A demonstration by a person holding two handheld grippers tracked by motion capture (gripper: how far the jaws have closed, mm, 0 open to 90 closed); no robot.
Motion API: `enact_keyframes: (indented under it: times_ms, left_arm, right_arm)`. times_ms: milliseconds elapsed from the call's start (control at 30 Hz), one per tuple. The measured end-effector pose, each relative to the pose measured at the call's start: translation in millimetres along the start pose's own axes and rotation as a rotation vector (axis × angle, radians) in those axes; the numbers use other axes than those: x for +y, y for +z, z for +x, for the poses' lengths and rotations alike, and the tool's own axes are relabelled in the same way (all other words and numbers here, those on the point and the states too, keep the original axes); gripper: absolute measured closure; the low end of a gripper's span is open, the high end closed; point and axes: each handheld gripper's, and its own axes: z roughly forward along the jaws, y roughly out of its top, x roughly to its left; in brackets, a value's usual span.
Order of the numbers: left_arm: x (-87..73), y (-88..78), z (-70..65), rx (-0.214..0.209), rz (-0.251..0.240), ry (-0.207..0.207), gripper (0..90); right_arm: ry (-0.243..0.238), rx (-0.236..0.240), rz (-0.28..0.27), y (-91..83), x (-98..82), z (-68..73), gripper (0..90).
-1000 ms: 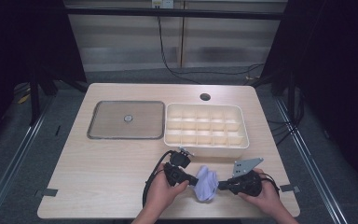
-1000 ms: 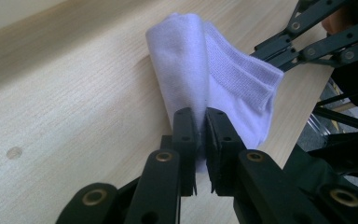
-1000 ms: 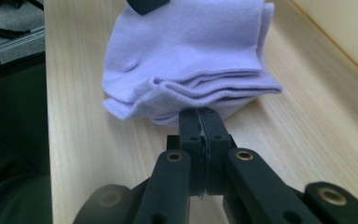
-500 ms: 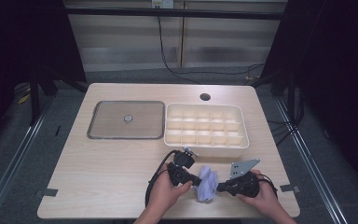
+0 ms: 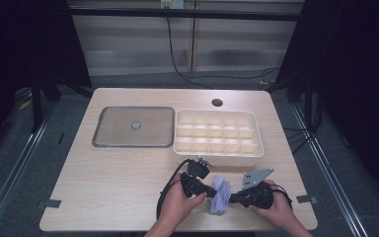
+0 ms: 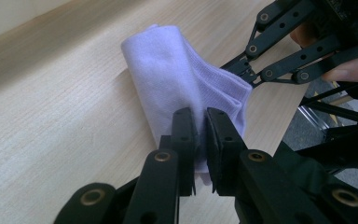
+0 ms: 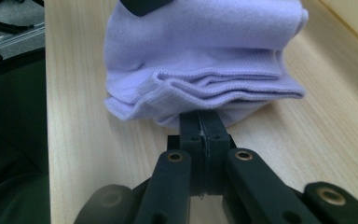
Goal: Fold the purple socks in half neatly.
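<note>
Both grippers, left gripper (image 5: 208, 190) and right gripper (image 5: 233, 198), clamp the lilac sock (image 5: 220, 194) just in front of the compartment box (image 5: 218, 133), flat lid (image 5: 133, 127) left of it, wood desk (image 5: 103, 177), dark room.

text: none legible | labels: none | numbers: none

Table (image 5: 103, 197) with lid (image 5: 133, 127), divided tray (image 5: 218, 136)
</note>
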Motion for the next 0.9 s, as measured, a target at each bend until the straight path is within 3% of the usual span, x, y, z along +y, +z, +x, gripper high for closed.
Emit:
enact_keyframes:
  times_ms: [700, 900]
  left_arm:
    - [1.1, 13.6, -6.4, -0.015, 0.006, 0.005, 82.4]
    - [-0.5, 15.7, -5.0, -0.007, 0.012, 0.007, 81.9]
  right_arm:
    - [-0.011, -0.001, 0.003, 4.4, 4.0, 4.0, 89.6]
    - [-0.005, -0.009, -0.005, -2.3, 2.4, 0.4, 89.7]
